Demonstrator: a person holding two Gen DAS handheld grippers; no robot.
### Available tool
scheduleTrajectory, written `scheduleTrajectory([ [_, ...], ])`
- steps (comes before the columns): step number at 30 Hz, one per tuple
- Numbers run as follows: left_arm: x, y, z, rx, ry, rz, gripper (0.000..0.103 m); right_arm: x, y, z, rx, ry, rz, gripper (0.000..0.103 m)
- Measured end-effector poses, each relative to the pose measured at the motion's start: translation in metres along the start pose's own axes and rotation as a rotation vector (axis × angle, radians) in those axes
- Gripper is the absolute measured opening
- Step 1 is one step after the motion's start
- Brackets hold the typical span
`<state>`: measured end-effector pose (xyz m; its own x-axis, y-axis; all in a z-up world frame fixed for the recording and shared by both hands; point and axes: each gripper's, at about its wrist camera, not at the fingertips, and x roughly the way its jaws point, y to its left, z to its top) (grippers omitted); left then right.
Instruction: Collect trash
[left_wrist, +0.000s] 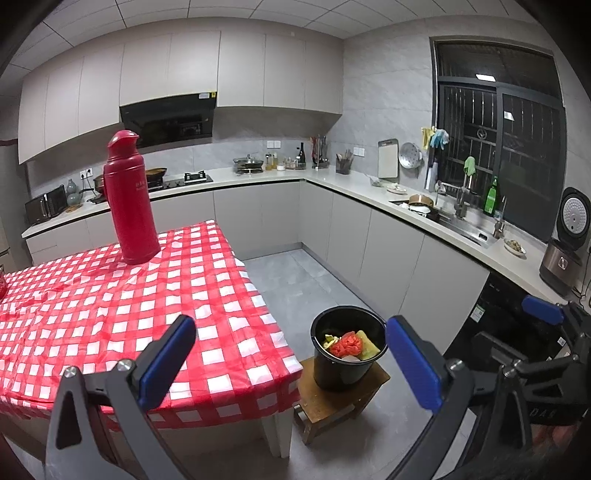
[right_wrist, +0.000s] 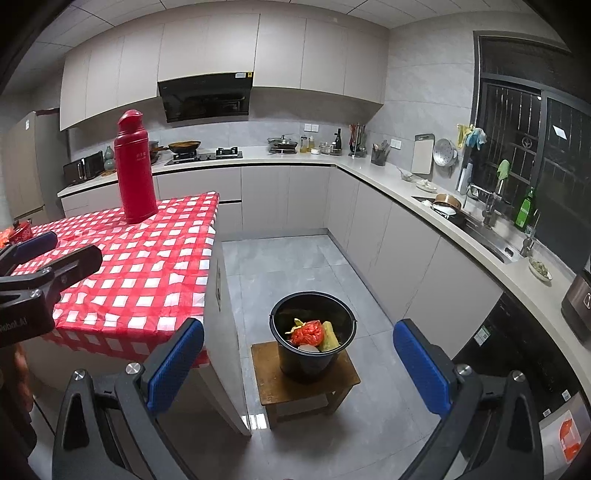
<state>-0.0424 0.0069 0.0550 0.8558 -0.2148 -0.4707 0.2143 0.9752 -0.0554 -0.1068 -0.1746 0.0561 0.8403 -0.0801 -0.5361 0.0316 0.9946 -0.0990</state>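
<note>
The left tool (left_wrist: 290, 354) hangs wide open and empty above the near corner of the counter (left_wrist: 110, 306), its blue pads (left_wrist: 168, 360) spread far apart. The right tool (right_wrist: 297, 363) is likewise wide open and holds nothing, poised over the floor (right_wrist: 306, 266) just off the counter's end. Between the right tool's pads, lower down, a black bucket (right_wrist: 314, 354) stands upright on a small wooden stool (right_wrist: 306, 384) beside the counter, mouth facing up. Inside it lies the trash (right_wrist: 308, 332): a crumpled red bag, with a yellow-green piece leaning against the wall to its right, long axis running roughly from the rim down into the bucket, plus pale scraps at the left. The counter wears a red-and-white checked cloth (left_wrist: 207, 280). A tall red flask (left_wrist: 127, 199) stands upright at its far side, well apart from both tools. Behind, grey cabinets run round the kitchen to a sink (right_wrist: 480, 229) under a dark barred window (right_wrist: 535, 147).
</note>
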Motion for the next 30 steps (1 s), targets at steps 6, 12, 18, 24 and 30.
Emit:
scheduleTrajectory([
  [6, -0.001, -0.007, -0.001, 0.003, 0.005, 0.001, 0.103, -0.002, -0.009, -0.001, 0.019, -0.005, -0.004, 0.103],
  [12, 0.001, -0.016, -0.002, 0.008, 0.013, 0.0, 0.103, -0.001, -0.022, -0.001, 0.039, -0.006, -0.001, 0.103],
  [18, 0.005, -0.026, -0.005, 0.015, 0.028, 0.003, 0.103, 0.001, -0.032, 0.0, 0.05, -0.004, 0.002, 0.103],
  [24, 0.004, -0.032, -0.004, 0.02, 0.029, 0.004, 0.103, 0.002, -0.035, 0.0, 0.052, -0.004, 0.004, 0.103],
  [30, 0.003, -0.035, -0.003, 0.018, 0.031, 0.003, 0.103, 0.002, -0.035, 0.0, 0.049, -0.003, 0.003, 0.103],
])
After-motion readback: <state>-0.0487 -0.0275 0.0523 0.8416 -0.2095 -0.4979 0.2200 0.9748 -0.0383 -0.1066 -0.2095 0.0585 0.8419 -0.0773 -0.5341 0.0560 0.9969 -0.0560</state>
